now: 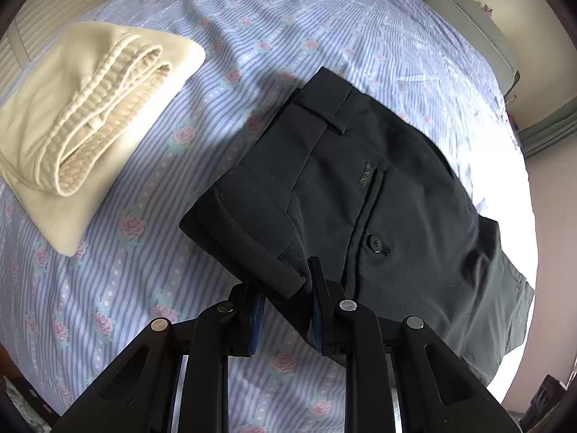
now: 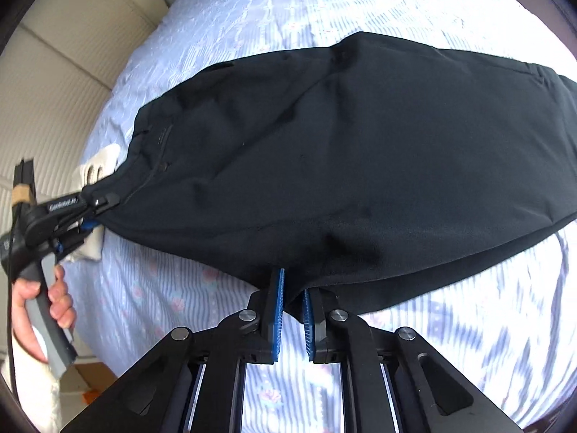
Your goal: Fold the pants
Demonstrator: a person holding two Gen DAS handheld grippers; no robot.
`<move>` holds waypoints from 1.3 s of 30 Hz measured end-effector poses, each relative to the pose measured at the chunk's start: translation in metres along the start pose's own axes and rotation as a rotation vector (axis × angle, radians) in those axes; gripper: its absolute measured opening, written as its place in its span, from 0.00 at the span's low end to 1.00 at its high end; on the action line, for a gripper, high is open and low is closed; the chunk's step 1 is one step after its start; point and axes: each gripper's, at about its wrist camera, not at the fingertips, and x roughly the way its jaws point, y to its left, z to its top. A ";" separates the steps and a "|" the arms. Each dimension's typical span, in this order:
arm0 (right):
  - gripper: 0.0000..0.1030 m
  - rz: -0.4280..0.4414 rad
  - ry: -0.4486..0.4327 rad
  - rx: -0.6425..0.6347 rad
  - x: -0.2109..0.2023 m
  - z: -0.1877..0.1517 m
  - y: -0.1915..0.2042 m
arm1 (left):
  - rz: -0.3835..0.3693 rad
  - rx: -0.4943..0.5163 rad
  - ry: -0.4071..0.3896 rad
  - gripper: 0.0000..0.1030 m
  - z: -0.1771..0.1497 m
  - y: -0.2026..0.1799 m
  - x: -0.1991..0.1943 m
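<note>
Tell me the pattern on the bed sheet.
The bed sheet has blue-and-white stripes with pink roses, clearest in the left wrist view.

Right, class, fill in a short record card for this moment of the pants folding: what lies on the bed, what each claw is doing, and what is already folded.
surface: bed sheet, blue stripes with pink roses
item being folded: black pants, partly lifted, stretched between both claws
left claw: gripping the pants at the waistband end
right claw: pinching the near edge of the pants, further along the leg
already folded: cream pants, lying apart from the black pair
</note>
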 end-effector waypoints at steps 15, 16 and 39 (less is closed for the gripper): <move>0.49 -0.137 -0.023 0.068 -0.050 -0.022 -0.029 | 0.114 0.278 -0.068 0.49 -0.032 -0.039 -0.062; 0.49 -0.140 -0.052 0.062 -0.065 -0.025 -0.033 | 0.102 0.316 -0.089 0.50 -0.039 -0.049 -0.074; 0.52 -0.145 -0.441 0.185 -0.298 -0.026 -0.277 | -0.155 0.560 -0.240 0.60 -0.199 -0.321 -0.185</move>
